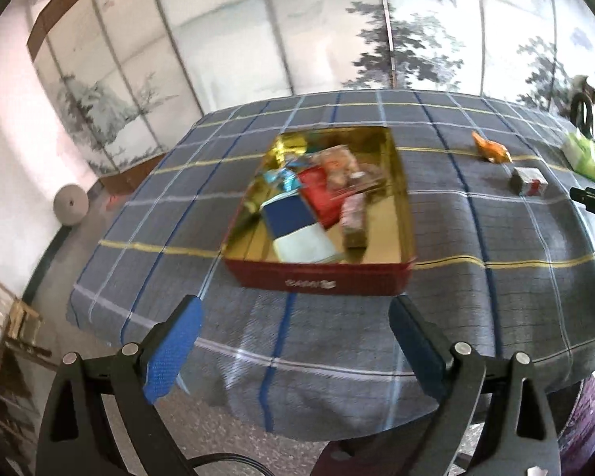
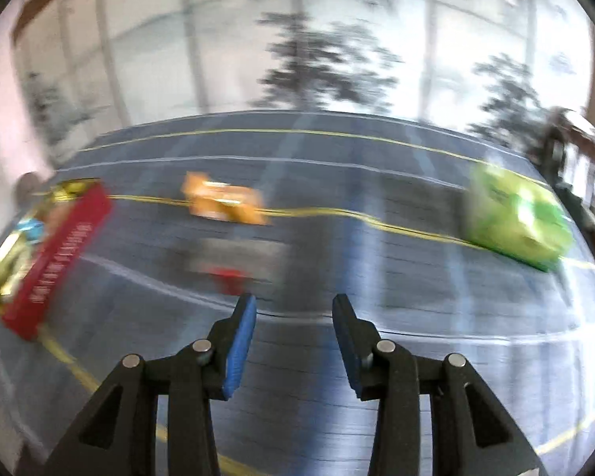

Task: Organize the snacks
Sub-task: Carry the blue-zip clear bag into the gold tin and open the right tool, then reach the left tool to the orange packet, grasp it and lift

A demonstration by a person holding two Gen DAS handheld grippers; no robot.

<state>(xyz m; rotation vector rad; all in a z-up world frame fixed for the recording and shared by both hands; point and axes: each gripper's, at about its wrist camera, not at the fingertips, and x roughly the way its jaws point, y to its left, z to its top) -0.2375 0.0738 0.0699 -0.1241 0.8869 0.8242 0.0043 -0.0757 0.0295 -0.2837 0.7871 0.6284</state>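
Left wrist view: your left gripper (image 1: 293, 311) gapes wide, holding nothing, just short of the red tin (image 1: 317, 277); white lettering on its front wall is too blurred to read. Packets fill the tin, a blue-and-white box (image 1: 297, 226) nearest you. Orange packet (image 1: 492, 150), small red-white box (image 1: 529, 182) and green pack (image 1: 587, 156) lie well right on the plaid tablecloth (image 1: 476, 297). Your right gripper (image 2: 293, 307) is partly open, empty, with the blurred red-white box just ahead-left.

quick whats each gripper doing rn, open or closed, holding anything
Left gripper: open, empty, hovering short of the red tin.
Right gripper: open, empty, over the tablecloth near the small grey and red snack.
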